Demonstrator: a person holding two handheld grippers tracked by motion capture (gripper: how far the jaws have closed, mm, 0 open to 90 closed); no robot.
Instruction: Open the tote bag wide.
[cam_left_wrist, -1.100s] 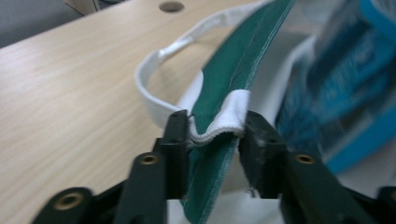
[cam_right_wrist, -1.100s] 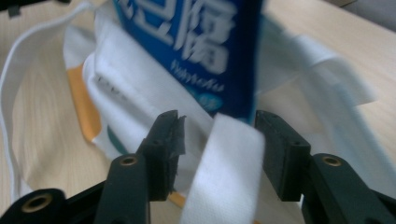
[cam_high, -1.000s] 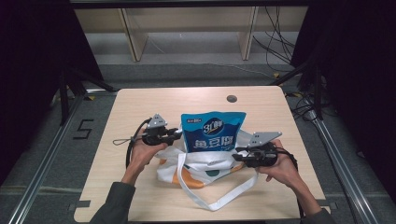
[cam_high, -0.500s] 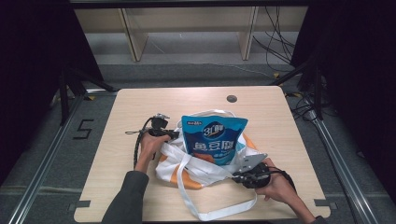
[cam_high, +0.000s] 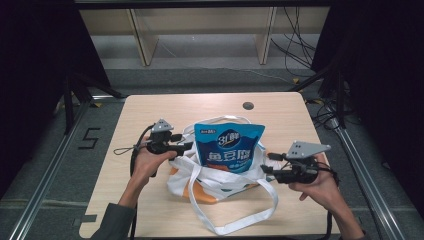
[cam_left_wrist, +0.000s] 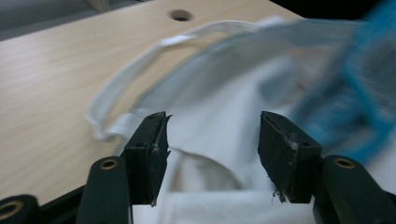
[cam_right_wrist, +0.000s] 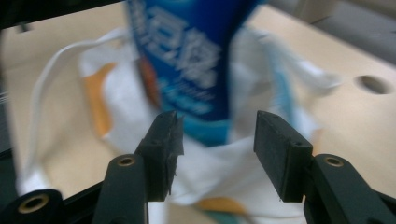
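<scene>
Left gripper (cam_high: 186, 147) and right gripper (cam_high: 265, 162) — jaws just opened, apart.

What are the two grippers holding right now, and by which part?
Nothing. The left gripper and right gripper have just opened, their jaws apart and bare beside the white tote bag with the blue pouch standing in it.

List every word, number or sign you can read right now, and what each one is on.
"5": dark mark on the floor left of the table.
"3" in the white logo: blue pouch standing in the white tote bag.
Large white Chinese characters on the pouch: too blurred to read.
Small label at the pouch's top left: too small.
</scene>
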